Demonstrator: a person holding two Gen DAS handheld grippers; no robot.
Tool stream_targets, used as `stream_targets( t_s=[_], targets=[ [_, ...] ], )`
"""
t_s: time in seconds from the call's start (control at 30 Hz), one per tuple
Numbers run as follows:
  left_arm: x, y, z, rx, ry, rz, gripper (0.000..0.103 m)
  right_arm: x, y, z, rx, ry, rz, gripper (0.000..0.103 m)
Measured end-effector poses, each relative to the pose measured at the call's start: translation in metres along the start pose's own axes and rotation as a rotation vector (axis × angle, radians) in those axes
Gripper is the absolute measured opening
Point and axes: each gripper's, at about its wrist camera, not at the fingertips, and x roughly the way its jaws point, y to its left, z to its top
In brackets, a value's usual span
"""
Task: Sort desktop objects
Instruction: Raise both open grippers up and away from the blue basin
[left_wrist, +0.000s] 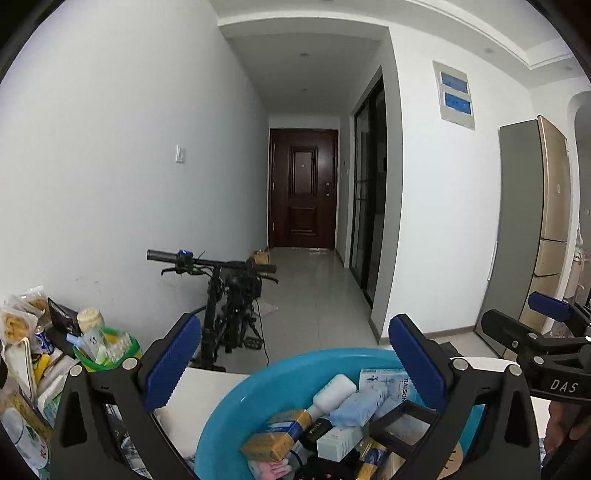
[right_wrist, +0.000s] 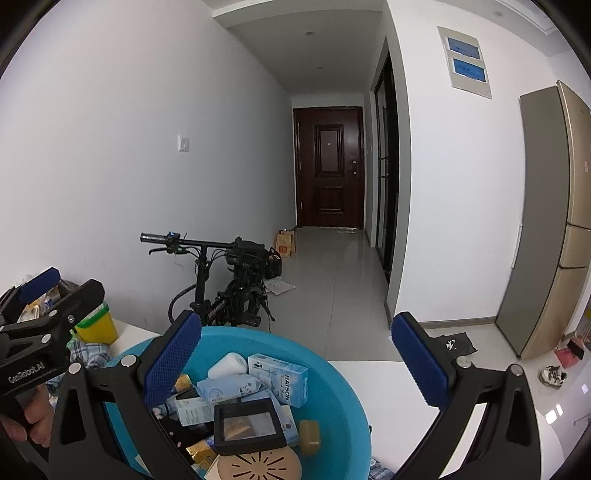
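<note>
Blue basin (right_wrist: 343, 402): on the white table (right_wrist: 388, 373), filled with sorted goods; rim rises between the two grippers.
Contents: light-blue box (right_wrist: 282, 378) lettered RAISON, white bottle (left_wrist: 332, 393), black frame (right_wrist: 251, 424), yellow soap bar (right_wrist: 309, 435), tan slotted disc (right_wrist: 258, 465), small cartons.
Left gripper (left_wrist: 295, 365): jaws spread wide, nothing between the blue pads, held above the basin's near-left side.
Right gripper (right_wrist: 295, 363): jaws spread wide, empty, above the basin's right half.
Table's far edge: just beyond the basin rim, open tiled floor (right_wrist: 332, 295) past it.
Left margin: green-and-yellow bin (left_wrist: 107, 350), snack packets (left_wrist: 22, 321), crowded against the wall.
Beyond: black bicycle (right_wrist: 229, 288), hallway to a dark door (right_wrist: 328, 166).
</note>
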Motion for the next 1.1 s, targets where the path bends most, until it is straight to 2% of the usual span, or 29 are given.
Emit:
stream_targets(
  t_s=[0.37, 0.7, 0.8, 0.97, 1.1],
  targets=[
    [0.0, 0.0, -0.002, -0.004, 0.001, -0.008, 0.103, 0.003, -0.007, -0.004, 0.024, 0.042, -0.007, 0.103],
    [-0.001, -0.002, -0.002, -0.012, 0.012, -0.017, 0.103, -0.001, -0.006, -0.004, 0.026, 0.037, 0.006, 0.103],
    [-0.005, -0.003, -0.002, -0.021, 0.023, -0.035, 0.103, -0.005, -0.005, -0.002, 0.021, 0.032, 0.013, 0.103],
    [-0.017, -0.007, -0.003, 0.022, 0.025, -0.017, 0.103, -0.013, -0.006, -0.005, 0.03, 0.043, 0.027, 0.103],
    [-0.028, -0.006, -0.002, 0.014, 0.029, -0.026, 0.103, -0.021, -0.004, -0.006, 0.021, 0.054, 0.025, 0.103]
  ],
)
